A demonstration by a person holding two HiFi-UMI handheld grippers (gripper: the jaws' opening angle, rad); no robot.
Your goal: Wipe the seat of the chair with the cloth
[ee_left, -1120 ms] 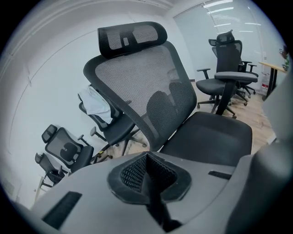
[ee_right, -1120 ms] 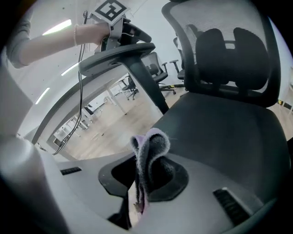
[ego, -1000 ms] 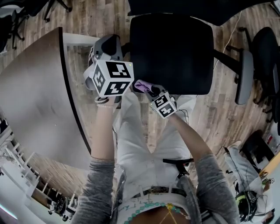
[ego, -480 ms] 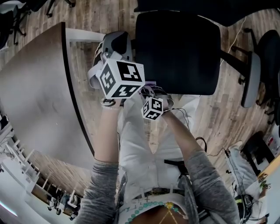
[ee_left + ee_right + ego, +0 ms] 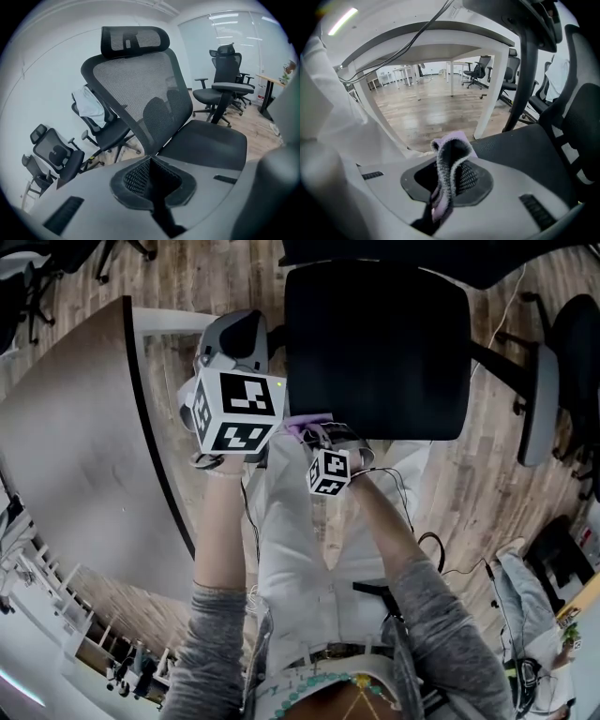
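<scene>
Wood-plank floor (image 5: 469, 493) lies under the black padded office-chair seat (image 5: 375, 343). My right gripper (image 5: 443, 187) is clamped on a lilac-and-grey fuzzy cloth (image 5: 449, 157), just at the seat's near edge. My left gripper (image 5: 152, 187) has its jaws pressed together with nothing between them.

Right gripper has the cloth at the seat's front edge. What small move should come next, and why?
Probably ease the right gripper forward and down so the cloth presses on the seat. Its jaws are shut on the purple cloth, which sits at the seat's front edge; nearly all the black seat lies ahead.
</scene>
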